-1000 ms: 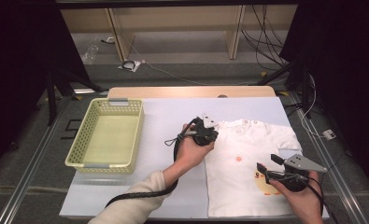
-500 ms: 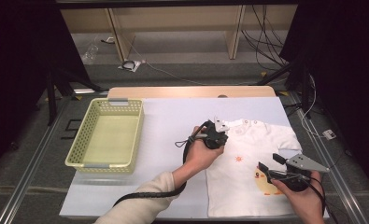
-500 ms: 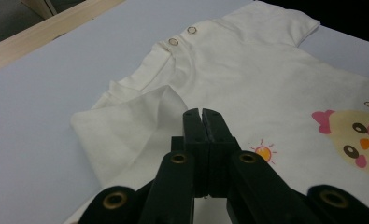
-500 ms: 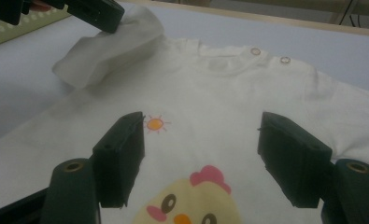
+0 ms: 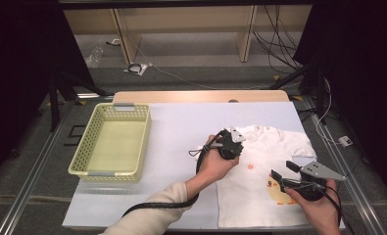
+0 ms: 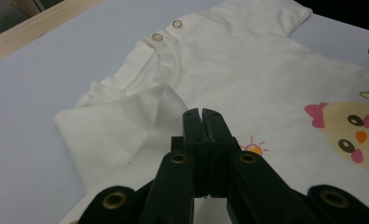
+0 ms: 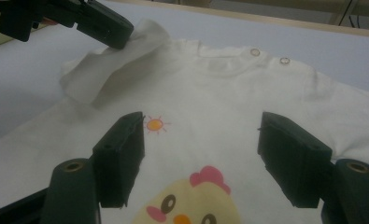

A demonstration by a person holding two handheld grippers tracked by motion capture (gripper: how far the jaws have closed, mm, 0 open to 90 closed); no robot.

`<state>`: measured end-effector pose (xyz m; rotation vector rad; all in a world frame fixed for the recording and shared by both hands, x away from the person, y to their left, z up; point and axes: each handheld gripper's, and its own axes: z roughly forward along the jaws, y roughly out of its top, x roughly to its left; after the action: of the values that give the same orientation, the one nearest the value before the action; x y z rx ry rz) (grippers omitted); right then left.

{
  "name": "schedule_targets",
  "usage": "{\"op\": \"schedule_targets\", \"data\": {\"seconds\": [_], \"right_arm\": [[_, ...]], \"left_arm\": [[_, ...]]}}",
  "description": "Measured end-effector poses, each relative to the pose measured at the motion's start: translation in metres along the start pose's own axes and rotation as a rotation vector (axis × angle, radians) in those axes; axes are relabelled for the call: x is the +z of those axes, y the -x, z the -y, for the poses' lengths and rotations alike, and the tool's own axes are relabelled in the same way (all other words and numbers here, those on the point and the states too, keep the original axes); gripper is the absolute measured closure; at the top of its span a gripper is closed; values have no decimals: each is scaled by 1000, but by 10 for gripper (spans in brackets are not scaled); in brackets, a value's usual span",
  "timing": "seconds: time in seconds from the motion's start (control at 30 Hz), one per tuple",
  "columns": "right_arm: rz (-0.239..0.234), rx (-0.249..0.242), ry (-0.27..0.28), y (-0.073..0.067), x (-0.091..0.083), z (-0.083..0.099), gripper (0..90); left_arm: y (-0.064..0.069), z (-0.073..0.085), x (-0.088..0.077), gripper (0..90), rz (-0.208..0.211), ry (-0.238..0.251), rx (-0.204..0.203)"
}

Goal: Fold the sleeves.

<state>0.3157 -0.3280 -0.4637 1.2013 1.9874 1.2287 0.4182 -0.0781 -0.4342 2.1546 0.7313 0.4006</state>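
Observation:
A white baby T-shirt (image 5: 259,171) with a yellow chick print (image 5: 279,192) lies flat on the right half of the table. My left gripper (image 5: 239,147) is over the shirt's upper left part, shut on the left sleeve (image 7: 102,70), which is lifted and folded in over the chest. In the left gripper view the jaws (image 6: 203,114) are pressed together with the sleeve fold (image 6: 140,112) at their tip. My right gripper (image 5: 282,170) hovers open over the shirt's lower right, near the chick (image 7: 191,205), with nothing between its fingers (image 7: 121,154).
A pale yellow-green plastic basket (image 5: 108,173) stands on the left of the white table top (image 5: 181,127). A wooden strip (image 5: 201,96) runs along the far edge. Cables trail from both grippers toward the near edge.
My left gripper has moved to the right with the sleeve, carrying it from the shirt's left edge in over the chest. The right gripper has stayed where it was.

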Motion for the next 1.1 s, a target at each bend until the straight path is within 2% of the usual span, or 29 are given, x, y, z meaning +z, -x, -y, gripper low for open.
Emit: {"op": "schedule_targets", "data": {"seconds": [0.47,0.57,0.6,0.63,0.73,0.83,0.97,1.1], "right_arm": [[0,1,3,0,-1,0,325],[1,2,3,0,0,0,325],[1,2,2,0,0,0,325],[1,2,1,0,0,0,325],[-1,4,0,0,0,1,324],[-1,7,-3,0,1,1,324],[-5,3,1,-2,2,0,324],[-14,-6,4,-5,5,-3,325]], "left_arm": [[10,1,12,888,18,-13,41],[13,2,17,861,33,-26,73],[13,3,19,819,47,-29,63],[14,3,19,729,55,-29,54],[14,3,15,535,59,-12,28],[8,4,2,430,44,7,22],[-8,12,-22,283,6,37,4],[-29,31,-50,223,-25,48,-18]]}}
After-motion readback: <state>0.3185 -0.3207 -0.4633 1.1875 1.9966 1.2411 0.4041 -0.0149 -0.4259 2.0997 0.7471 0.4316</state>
